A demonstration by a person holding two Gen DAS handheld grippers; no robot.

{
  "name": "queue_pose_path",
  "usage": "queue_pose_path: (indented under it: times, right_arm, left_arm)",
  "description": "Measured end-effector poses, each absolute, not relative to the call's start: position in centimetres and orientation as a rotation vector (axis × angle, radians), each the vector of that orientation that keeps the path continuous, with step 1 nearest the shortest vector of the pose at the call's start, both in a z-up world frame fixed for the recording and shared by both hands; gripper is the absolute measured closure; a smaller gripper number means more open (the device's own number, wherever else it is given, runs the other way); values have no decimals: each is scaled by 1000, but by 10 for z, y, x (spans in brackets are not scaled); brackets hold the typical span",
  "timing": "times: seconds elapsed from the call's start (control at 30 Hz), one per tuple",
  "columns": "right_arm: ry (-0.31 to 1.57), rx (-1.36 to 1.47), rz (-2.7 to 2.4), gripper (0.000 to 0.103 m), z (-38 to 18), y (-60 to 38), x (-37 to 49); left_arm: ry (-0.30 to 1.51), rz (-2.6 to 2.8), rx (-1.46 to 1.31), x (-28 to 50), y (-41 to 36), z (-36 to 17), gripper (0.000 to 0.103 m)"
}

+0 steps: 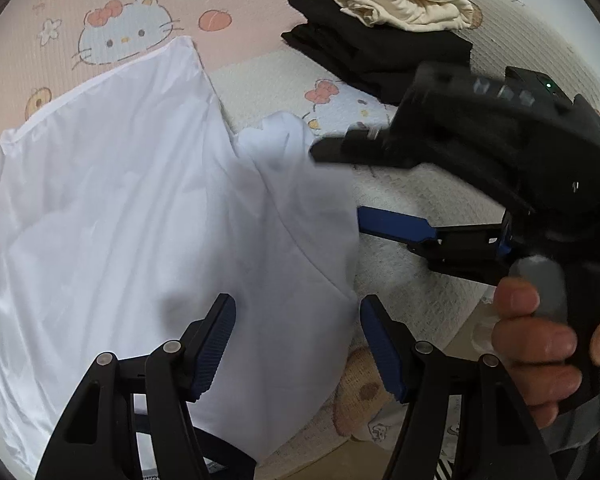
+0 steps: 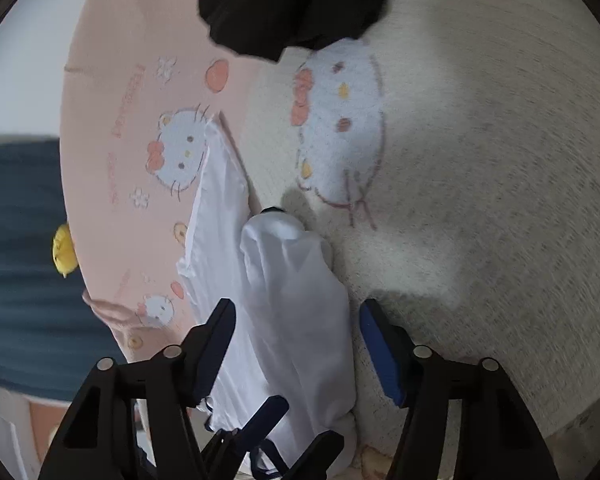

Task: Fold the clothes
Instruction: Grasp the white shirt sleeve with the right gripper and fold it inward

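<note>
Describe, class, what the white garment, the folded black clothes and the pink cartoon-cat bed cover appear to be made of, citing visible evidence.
White garment: thin, smooth woven fabric, perhaps polyester or a cotton blend; faint sheen, soft shallow creases.
Folded black clothes: matte, heavier fabric, possibly knit; no shine, weave unreadable.
Pink cartoon-cat bed cover: textured printed textile; fine ribbed or quilted grain shows, so probably cotton-like.

White garment (image 1: 112, 208): thin, smooth fabric, spread mostly flat on a pink and cream printed cover, with a hemmed straight edge toward the far side and one part bunched into a raised fold at its right side. Black garments (image 1: 364, 56): folded, stacked further back on the cover. Cream garment (image 1: 404, 0): loosely folded, resting on top of the black stack
</note>
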State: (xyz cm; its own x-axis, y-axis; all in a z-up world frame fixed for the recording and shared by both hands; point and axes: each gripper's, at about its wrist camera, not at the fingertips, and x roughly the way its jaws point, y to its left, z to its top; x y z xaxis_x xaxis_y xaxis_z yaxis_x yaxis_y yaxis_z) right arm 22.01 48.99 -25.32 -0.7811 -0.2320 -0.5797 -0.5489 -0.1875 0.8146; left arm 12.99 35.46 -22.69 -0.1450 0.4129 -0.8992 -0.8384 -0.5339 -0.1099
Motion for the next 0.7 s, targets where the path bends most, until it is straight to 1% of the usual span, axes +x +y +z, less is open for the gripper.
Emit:
queue_pose_path:
  times: [0.07, 0.1, 0.13, 0.27, 0.53, 0.7]
  right_arm:
    - [1775, -938, 2092, 67, -254, 488, 216]
    - [1749, -953, 2093, 71, -254, 488, 214]
    - [1727, -965, 2094, 77, -254, 488, 215]
    - [1669, -984, 2156, 92, -247, 485, 211]
    - [1620, -947, 2372, 92, -221, 464, 200]
    - [1731, -877, 2352, 92, -224, 464, 207]
  left_arm:
    - [533, 1807, -1235, 128, 355, -228, 41]
    - [528, 1806, -1239, 127, 355, -228, 41]
    - [525, 1807, -1240, 127, 355, -227, 41]
    - [532, 1828, -1207, 128, 356, -224, 41]
    - [515, 1869, -1078, 132, 357, -215, 41]
    - [491, 1898, -1036, 124, 361, -215, 42]
